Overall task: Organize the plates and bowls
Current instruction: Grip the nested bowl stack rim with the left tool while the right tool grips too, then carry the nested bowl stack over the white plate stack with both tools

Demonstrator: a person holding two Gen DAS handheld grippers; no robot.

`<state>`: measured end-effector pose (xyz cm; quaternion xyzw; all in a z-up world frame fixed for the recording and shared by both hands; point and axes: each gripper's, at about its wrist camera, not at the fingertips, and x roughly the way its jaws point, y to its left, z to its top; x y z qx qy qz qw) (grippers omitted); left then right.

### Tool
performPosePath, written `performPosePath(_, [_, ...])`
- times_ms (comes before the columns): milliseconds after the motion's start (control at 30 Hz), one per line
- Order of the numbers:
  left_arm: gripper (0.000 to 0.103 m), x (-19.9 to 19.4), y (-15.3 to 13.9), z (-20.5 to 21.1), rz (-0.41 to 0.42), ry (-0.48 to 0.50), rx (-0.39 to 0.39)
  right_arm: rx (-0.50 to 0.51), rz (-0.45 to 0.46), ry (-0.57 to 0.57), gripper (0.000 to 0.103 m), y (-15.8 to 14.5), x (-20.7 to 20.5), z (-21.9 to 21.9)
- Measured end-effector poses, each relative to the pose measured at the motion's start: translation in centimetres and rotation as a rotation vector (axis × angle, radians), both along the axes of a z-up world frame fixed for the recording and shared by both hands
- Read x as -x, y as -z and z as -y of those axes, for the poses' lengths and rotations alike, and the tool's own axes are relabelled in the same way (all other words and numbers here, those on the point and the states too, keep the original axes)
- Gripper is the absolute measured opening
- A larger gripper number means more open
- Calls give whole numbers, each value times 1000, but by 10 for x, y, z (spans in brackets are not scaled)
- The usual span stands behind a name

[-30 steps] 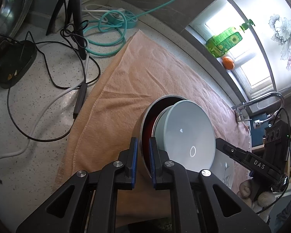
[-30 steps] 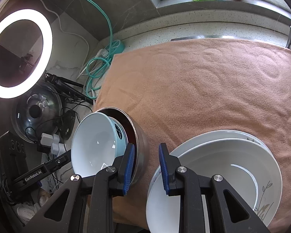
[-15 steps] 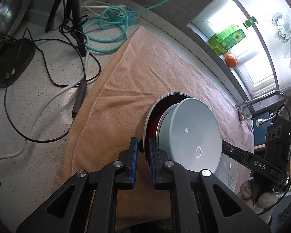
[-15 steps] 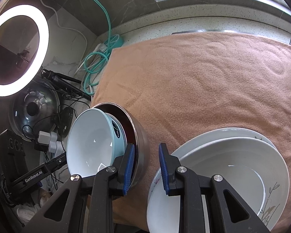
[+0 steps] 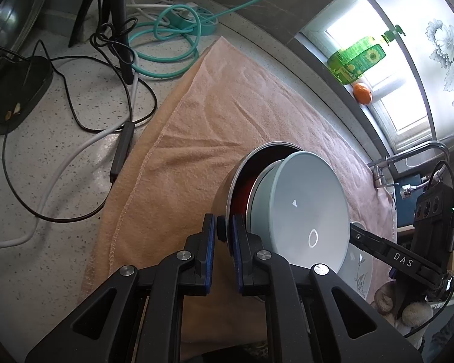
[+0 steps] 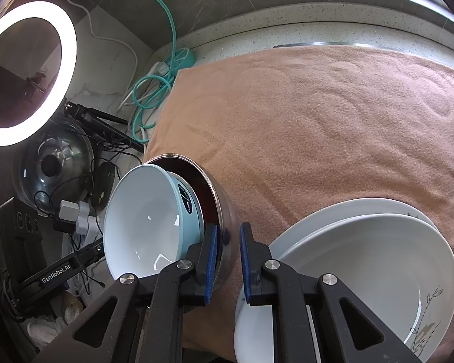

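A steel bowl (image 5: 227, 187) with a red inside is held up off the peach towel (image 5: 215, 115), with a light blue bowl (image 5: 305, 211) nested in it. My left gripper (image 5: 224, 230) is shut on the steel bowl's rim. In the right wrist view my right gripper (image 6: 228, 242) is shut on the steel bowl's (image 6: 224, 208) opposite rim, with the blue bowl (image 6: 145, 224) to its left. A white bowl (image 6: 366, 275) sits in a white plate (image 6: 305, 227) on the towel (image 6: 317, 115) at lower right.
Cables (image 5: 84, 121), a teal hose (image 5: 166, 48) and a tripod leg (image 5: 118, 24) lie left of the towel. A ring light (image 6: 27, 72) and a glass lid (image 6: 54, 169) stand at left. A green bottle (image 5: 357, 60) and an orange (image 5: 362, 93) sit on the sill. A tap (image 5: 408, 157) is at right.
Both grippers have risen and drawn back with the nested bowls, which look more tilted. The plate stack has stayed on the towel.
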<state>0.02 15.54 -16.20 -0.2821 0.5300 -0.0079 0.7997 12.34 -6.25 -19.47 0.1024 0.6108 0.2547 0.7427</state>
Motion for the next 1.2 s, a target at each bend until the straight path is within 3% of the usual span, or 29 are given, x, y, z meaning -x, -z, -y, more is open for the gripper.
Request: performPosePath(1200, [9, -3, -3, 4, 15, 17, -46, 62, 71, -53, 9, -7, 4, -9])
